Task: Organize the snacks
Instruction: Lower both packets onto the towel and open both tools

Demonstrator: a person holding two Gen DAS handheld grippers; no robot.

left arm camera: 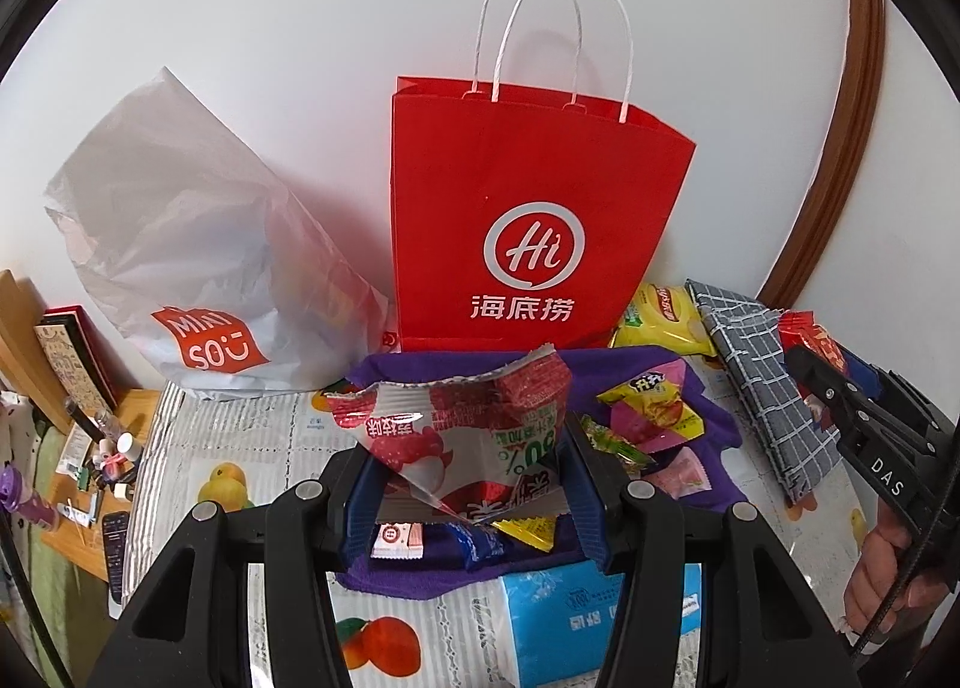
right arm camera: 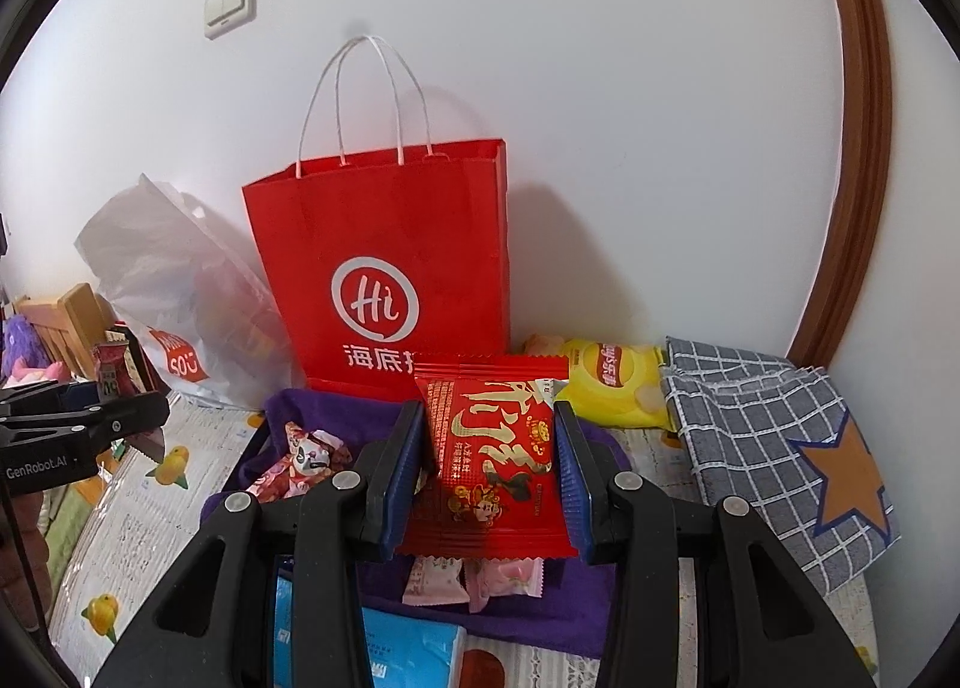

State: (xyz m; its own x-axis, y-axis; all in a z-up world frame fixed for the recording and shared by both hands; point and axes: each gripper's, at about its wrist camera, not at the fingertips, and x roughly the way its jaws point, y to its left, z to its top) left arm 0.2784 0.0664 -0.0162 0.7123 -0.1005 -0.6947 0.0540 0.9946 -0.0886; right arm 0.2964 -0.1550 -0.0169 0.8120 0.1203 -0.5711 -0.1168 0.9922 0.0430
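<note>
Left tool (left arm camera: pixel 468 484) gripping one torn lychee packet (left arm camera: pixel 462 436), right tool (right arm camera: pixel 489 478) gripping one red snack packet (right arm camera: pixel 489 460), one red paper bag (right arm camera: pixel 390 262) behind

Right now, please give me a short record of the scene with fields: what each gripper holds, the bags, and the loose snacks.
left gripper: shut on torn lychee packet
right gripper: shut on red snack packet
bags: red paper bag upright against the wall; white plastic bag beside it
loose snacks: small packets on purple cloth; yellow chip bag beside checked cloth
</note>
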